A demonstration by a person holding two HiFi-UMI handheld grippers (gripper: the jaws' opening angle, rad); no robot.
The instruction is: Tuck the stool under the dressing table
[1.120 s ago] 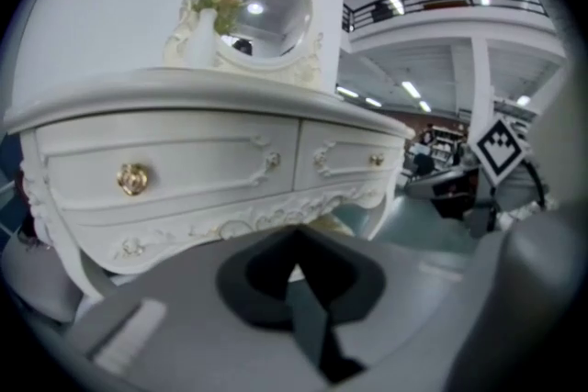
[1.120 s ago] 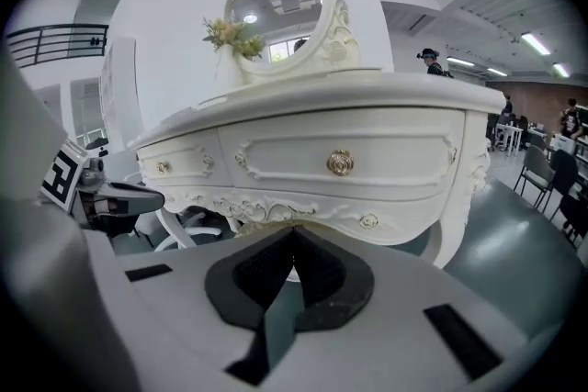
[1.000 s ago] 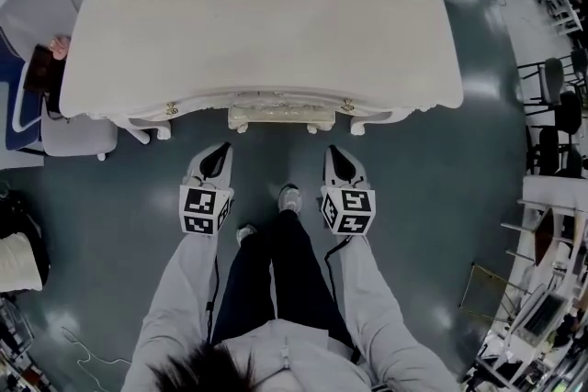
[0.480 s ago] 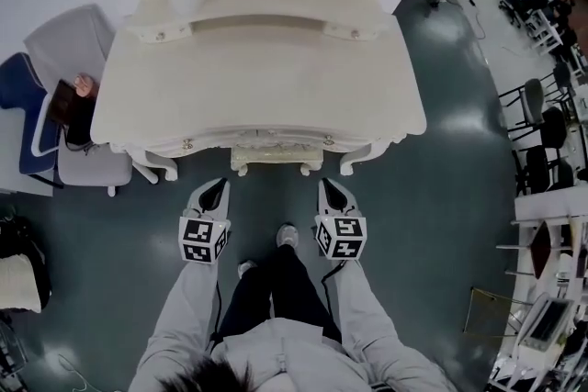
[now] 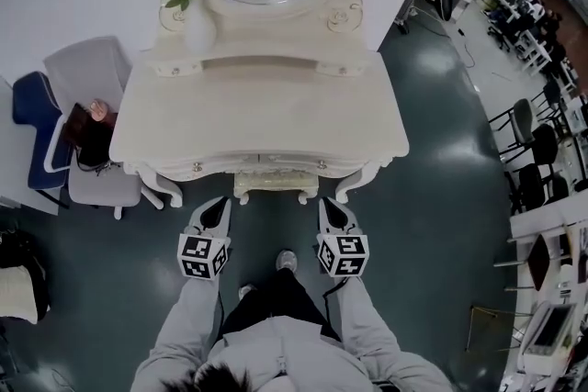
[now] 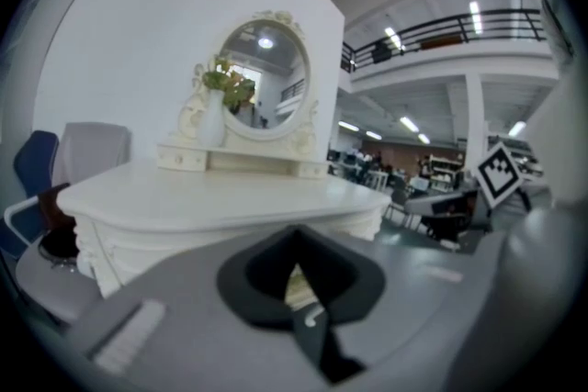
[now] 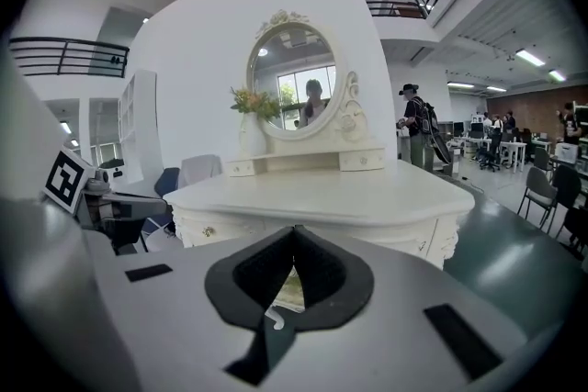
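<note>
The person is backing away from the cream carved bench (image 5: 266, 119), leaving the matching cream stool (image 5: 276, 187) tucked under its near edge, with the left hand-held gripper (image 5: 217, 207) and right hand-held gripper (image 5: 329, 207) both pressed together and empty, so the task is looking done.

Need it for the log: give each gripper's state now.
Grey left gripper: closed, holding nothing.
Grey right gripper: closed, holding nothing.

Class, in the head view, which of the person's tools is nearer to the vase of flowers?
Left. The left tool is before the left half of the dressing table, where the vase stands; the right tool is before its right half, farther away.
</note>
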